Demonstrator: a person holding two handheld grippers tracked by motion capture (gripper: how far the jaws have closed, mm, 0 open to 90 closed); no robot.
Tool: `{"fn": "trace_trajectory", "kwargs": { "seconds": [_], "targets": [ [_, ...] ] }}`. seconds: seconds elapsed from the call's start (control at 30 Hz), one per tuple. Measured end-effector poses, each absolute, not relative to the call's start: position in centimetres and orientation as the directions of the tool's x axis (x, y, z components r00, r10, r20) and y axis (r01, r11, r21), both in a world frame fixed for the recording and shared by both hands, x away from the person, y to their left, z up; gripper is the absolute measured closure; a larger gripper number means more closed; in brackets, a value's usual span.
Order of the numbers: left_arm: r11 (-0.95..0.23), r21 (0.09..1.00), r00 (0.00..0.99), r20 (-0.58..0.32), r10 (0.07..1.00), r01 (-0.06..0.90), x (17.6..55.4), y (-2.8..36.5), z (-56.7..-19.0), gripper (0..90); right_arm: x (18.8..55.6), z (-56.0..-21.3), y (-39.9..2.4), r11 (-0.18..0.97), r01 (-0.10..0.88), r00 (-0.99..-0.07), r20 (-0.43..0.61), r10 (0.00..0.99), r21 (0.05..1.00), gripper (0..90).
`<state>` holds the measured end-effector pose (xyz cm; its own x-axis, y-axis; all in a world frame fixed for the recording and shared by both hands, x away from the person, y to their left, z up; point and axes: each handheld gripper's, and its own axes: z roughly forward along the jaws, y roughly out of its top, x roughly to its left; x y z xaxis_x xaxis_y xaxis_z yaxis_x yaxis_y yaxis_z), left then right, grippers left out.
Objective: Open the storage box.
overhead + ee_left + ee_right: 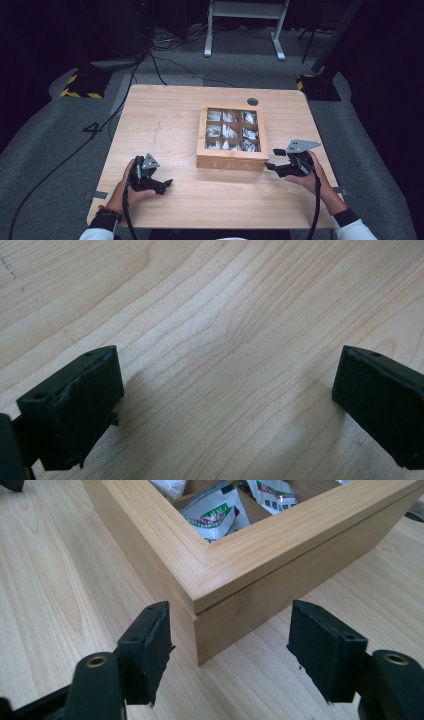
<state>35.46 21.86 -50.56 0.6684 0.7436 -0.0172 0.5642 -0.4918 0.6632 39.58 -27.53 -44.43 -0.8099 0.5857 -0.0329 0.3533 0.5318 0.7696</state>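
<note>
- Facing the near right corner of the wooden tea box (232,160), the right gripper (274,159) hovers just off that corner at the box's right side; seen through the right gripper view, the corner (197,607) points straight into the gap between the two black jaws, which stand apart on either side of it and touch nothing; released, no grasp
- Sitting right of the desk's (165,120) middle, the box has its lid frame down over nine compartments of white sachets (216,513); its lettered front wall faces the person, so its sides run square to the desk edge
- Resting on bare wood well left of the box, the left gripper (162,185) is also released, jaws wide with nothing between them in the left gripper view (227,390)
- Judging by these positions, the right hand is plainly the nearer; the lid seam sits level with its jaws, so the coming move likely turns on that corner
</note>
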Motion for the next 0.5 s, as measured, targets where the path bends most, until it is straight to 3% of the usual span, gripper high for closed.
{"fn": "trace_trajectory", "kwargs": {
  "seconds": [0.5],
  "targets": [
    [-0.492, 0.663, 0.668, -0.017, 0.744, 0.564, 35.46, 21.86, -50.55, 0.5, 40.04, -44.72, -26.76, 0.489, 0.37, -0.811, 0.018, 0.585, 0.79, 43.6]
  ]
}}
